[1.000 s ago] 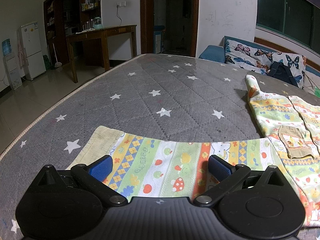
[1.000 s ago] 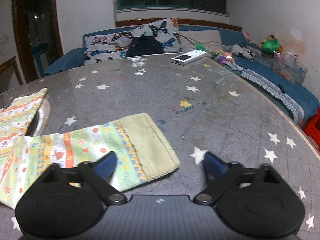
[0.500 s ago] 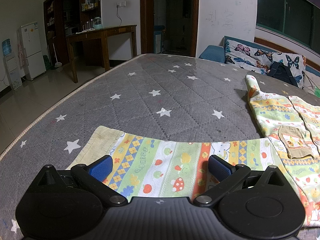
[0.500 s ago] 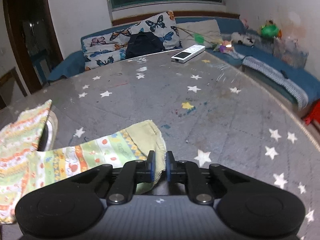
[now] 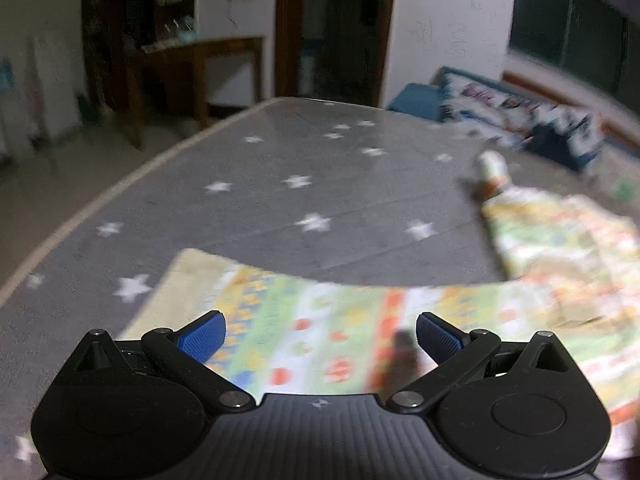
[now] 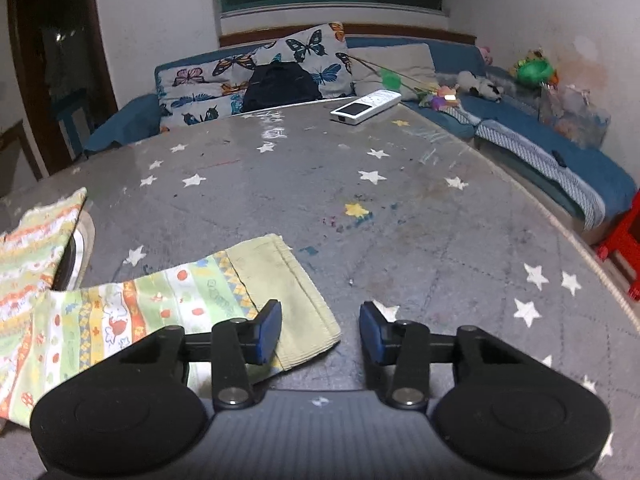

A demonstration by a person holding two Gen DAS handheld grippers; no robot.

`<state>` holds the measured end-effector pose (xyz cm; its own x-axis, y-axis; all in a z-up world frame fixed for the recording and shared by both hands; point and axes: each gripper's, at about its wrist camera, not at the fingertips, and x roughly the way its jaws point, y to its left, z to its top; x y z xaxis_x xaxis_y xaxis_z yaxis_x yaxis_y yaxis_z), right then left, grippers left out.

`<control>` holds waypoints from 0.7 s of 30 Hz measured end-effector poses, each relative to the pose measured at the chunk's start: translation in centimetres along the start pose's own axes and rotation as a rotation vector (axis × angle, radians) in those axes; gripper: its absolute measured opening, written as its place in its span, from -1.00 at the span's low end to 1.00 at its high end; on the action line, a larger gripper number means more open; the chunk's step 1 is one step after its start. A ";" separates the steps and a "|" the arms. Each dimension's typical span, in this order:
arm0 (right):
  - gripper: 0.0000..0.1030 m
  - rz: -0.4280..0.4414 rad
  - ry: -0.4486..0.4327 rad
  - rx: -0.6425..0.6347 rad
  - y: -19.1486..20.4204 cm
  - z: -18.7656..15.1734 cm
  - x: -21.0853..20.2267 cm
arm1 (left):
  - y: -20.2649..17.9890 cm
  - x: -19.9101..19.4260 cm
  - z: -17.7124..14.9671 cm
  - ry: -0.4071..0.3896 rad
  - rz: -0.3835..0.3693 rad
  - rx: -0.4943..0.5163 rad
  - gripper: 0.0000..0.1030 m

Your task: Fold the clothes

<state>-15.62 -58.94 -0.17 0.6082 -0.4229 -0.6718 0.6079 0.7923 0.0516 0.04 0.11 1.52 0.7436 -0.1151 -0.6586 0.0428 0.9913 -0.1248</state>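
A child's patterned garment lies flat on the grey star-print mattress [image 5: 280, 168]. In the left wrist view one striped sleeve [image 5: 304, 320] with a pale cuff [image 5: 188, 276] stretches across in front of my left gripper [image 5: 318, 330], which is open above it. The garment body [image 5: 560, 232] lies to the right; this view is blurred. In the right wrist view the other sleeve [image 6: 132, 312] ends in a pale yellow cuff [image 6: 288, 300]. My right gripper [image 6: 320, 330] is open, its left pad over the cuff's edge, holding nothing.
A white remote [image 6: 366, 107] lies at the mattress's far edge. A blue sofa [image 6: 540, 148] with butterfly cushions [image 6: 280, 64], a black bag [image 6: 282, 84] and toys runs behind and to the right. A wooden table [image 5: 200, 68] and doorway stand beyond the left side.
My right gripper shut on the cuff half a second ago and has now opened, the cuff lying flat again. My left gripper is moving, blurring its view, and stays open.
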 end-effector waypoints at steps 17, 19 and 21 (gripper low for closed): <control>0.86 0.028 -0.062 -0.054 1.2 -1.7 0.5 | -15.1 13.2 12.9 0.143 -0.197 0.219 0.98; 0.86 0.027 -0.066 -0.056 1.2 -1.7 0.5 | -15.8 14.9 13.2 0.175 -0.195 0.240 0.93; 0.87 0.029 -0.064 -0.055 1.1 -1.7 0.5 | -16.3 16.4 13.1 0.216 -0.201 0.269 0.72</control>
<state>-15.54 -57.55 -1.74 0.6578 -0.4251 -0.6217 0.5615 0.8270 0.0286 20.28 -17.09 2.46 0.5465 -0.2911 -0.7853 0.3677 0.9258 -0.0874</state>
